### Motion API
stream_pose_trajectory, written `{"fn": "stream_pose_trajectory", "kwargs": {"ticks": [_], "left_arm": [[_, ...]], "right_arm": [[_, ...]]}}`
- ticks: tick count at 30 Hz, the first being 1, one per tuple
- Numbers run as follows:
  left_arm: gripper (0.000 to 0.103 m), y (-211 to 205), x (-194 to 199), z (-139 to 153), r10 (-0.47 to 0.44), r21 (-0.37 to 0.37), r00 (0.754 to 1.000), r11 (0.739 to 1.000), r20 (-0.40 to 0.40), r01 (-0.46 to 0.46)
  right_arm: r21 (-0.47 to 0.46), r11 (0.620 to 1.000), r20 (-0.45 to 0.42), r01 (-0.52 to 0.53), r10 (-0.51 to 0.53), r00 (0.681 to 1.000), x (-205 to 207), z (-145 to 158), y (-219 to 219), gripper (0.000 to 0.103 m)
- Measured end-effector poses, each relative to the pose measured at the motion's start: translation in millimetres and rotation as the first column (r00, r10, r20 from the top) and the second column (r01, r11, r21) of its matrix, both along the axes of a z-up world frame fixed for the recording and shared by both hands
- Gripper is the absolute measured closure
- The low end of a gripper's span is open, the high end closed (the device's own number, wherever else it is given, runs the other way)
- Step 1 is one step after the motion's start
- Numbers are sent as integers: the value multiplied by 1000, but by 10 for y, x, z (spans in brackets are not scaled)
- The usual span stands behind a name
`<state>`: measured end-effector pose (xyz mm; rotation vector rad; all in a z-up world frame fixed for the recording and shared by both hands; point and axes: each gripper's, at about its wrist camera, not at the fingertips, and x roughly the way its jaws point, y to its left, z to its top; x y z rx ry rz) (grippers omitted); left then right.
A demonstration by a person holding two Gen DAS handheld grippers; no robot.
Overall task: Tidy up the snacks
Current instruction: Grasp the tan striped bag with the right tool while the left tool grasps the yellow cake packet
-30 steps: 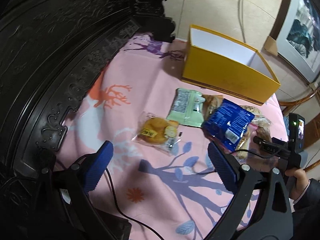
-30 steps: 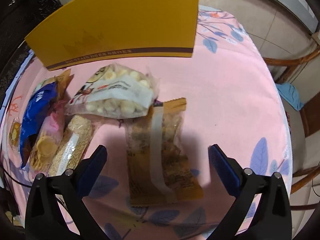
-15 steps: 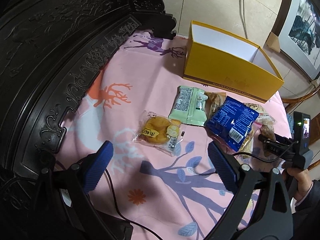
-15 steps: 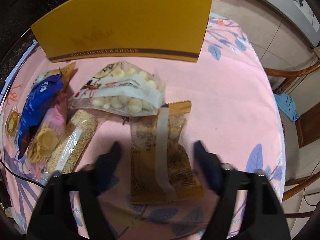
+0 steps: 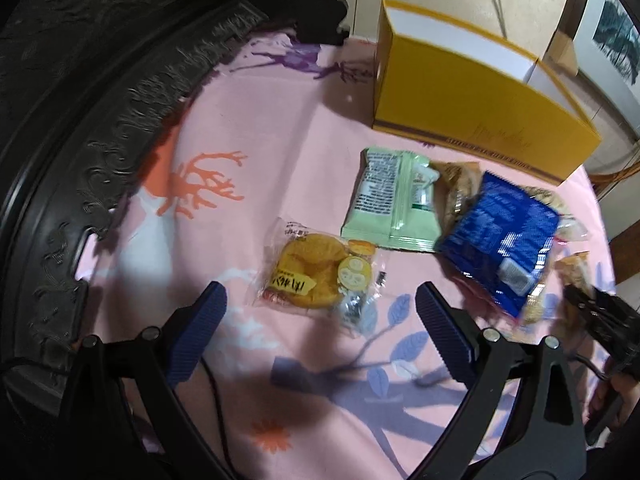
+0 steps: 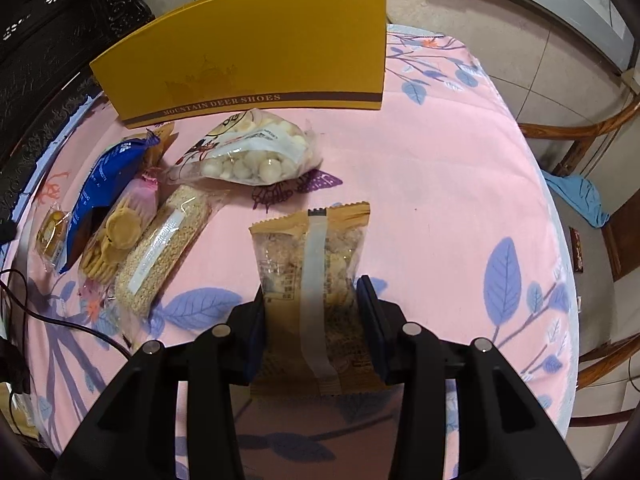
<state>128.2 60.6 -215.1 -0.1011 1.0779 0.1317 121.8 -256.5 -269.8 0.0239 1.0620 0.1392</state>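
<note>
Box (image 6: 256, 52) behind snack packets (image 6: 120, 216) on tablecloth (image 6: 440, 184); nut packet (image 6: 312, 276) right of cluster.

"MOUNTAIN DEER SHOES" in pale capitals on brown band along bottom of yellow box (image 6: 256, 60). Print on snack packets blurred or too small, unreadable.

We see an orange packet (image 6: 316, 300) with a pale centre strip lying flat on the pink cloth, apart from the other snacks: a clear bag of white balls (image 6: 248, 152), a sesame bar (image 6: 164, 248), round crackers (image 6: 116, 240), a blue packet (image 5: 500, 236), a green packet (image 5: 392, 204) and a wrapped cake (image 5: 316, 272), all before the open yellow box (image 5: 472, 108)
</note>
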Motion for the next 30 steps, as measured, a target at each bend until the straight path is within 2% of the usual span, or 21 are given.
{"fn": "stream_pose_trajectory", "kwargs": {"ticks": [6, 10, 19, 21, 23, 27, 30], "left_arm": [[6, 56, 244, -301, 16, 40, 997, 999, -72, -14], [6, 68, 303, -399, -1, 24, 995, 1000, -102, 3], [6, 2, 388, -537, -56, -6, 991, 998, -119, 56], [6, -53, 403, -620, -78, 11, 986, 997, -150, 81], [5, -77, 399, -639, -80, 24, 988, 996, -129, 84], [9, -53, 401, -649, -78, 5, 989, 997, -123, 79], [19, -53, 396, -624, -91, 1, 990, 996, -108, 91]], "right_arm": [[9, 1000, 9, 5, -5, 1000, -18, -15, -23, 60], [9, 1000, 13, 4, -4, 1000, -22, -19, -28, 60], [-14, 1000, 23, 6, -5, 1000, -38, -36, 14, 58], [-18, 1000, 24, 6, -6, 1000, -38, -36, 20, 58], [-22, 1000, 22, 5, -5, 1000, -36, -36, 23, 58], [-30, 1000, 21, 4, -4, 1000, -32, -35, 34, 58], [-35, 999, 16, 5, -4, 1000, -28, -36, 40, 58]]}}
